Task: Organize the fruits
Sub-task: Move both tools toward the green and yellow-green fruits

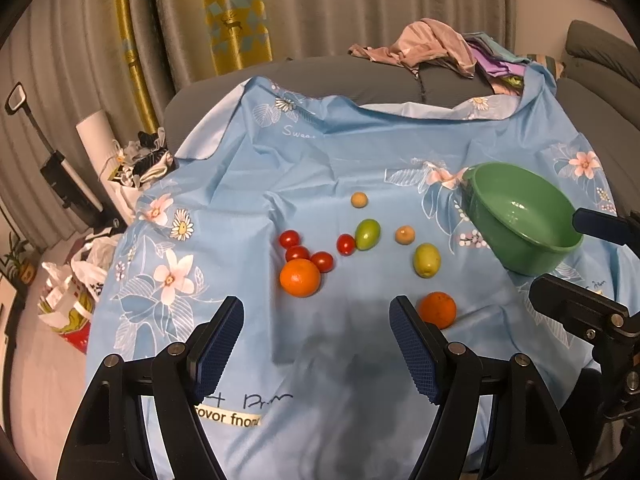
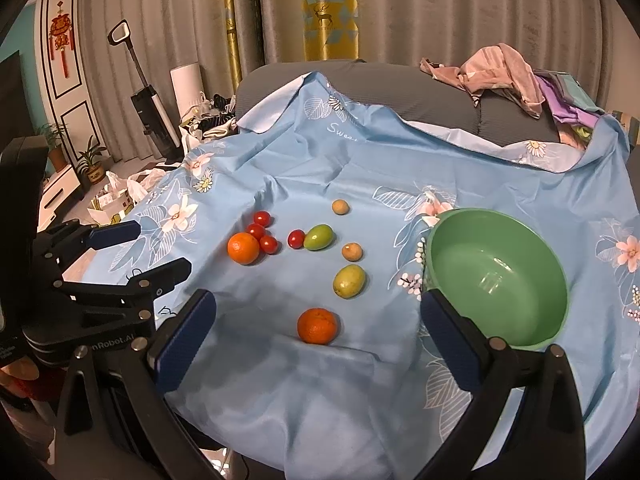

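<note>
Both claws hung with fingers apart over the near edge of the blue cloth (image 1: 304, 168), holding nothing: the left claw (image 1: 316, 344) and the right claw (image 2: 316, 336).

Nearest lay an orange (image 2: 318, 325), just beside the left claw's right finger in the left view. Beyond it sat a yellow-green fruit (image 2: 349, 281), then a small tan fruit (image 2: 352, 251). Toward the cloth's left side a second orange (image 1: 300, 283) touched a cluster of three tomatoes (image 1: 298, 253); a fourth tomato (image 1: 346, 244) touched a green fruit (image 1: 367, 233). Farthest was another tan fruit (image 1: 359, 200).

At the right edge stood the green bowl (image 2: 520, 320), empty. Only the right view showed its whole inside; in the left view the right claw's finger crossed its rim. A clothes heap (image 2: 504, 72) lay behind the cloth's far edge.
</note>
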Motion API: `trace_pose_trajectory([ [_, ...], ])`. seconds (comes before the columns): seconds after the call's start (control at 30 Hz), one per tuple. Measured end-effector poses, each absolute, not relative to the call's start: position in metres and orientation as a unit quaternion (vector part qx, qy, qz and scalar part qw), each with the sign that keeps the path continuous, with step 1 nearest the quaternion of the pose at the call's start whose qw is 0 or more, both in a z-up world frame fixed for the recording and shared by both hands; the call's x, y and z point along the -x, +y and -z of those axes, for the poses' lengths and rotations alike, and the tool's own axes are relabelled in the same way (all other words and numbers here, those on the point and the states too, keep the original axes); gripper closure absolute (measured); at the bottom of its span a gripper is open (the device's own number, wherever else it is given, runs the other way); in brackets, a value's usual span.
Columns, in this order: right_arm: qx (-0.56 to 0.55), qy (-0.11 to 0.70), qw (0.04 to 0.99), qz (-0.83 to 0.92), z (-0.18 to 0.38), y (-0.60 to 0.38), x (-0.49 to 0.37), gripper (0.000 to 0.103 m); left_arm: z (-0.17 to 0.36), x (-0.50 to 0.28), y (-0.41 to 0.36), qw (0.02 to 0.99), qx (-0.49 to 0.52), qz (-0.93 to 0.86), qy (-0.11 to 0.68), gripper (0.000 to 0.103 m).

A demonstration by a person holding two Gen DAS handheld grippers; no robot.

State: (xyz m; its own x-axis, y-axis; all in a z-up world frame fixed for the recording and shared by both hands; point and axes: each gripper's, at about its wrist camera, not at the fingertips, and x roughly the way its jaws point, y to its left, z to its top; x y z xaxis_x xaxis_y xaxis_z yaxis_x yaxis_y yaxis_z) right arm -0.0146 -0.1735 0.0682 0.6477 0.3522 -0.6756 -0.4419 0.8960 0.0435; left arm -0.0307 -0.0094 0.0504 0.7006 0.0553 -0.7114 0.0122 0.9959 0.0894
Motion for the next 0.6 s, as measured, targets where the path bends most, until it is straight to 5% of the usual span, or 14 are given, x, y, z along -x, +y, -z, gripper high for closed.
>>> trace_pose_trajectory([
  [0.6, 0.064, 0.373, 0.899, -0.221, -0.058, -0.172, 0.008, 0.000, -0.043, 0.027, -0.014, 0.918, -0.035, 0.000, 0.396, 0.028],
])
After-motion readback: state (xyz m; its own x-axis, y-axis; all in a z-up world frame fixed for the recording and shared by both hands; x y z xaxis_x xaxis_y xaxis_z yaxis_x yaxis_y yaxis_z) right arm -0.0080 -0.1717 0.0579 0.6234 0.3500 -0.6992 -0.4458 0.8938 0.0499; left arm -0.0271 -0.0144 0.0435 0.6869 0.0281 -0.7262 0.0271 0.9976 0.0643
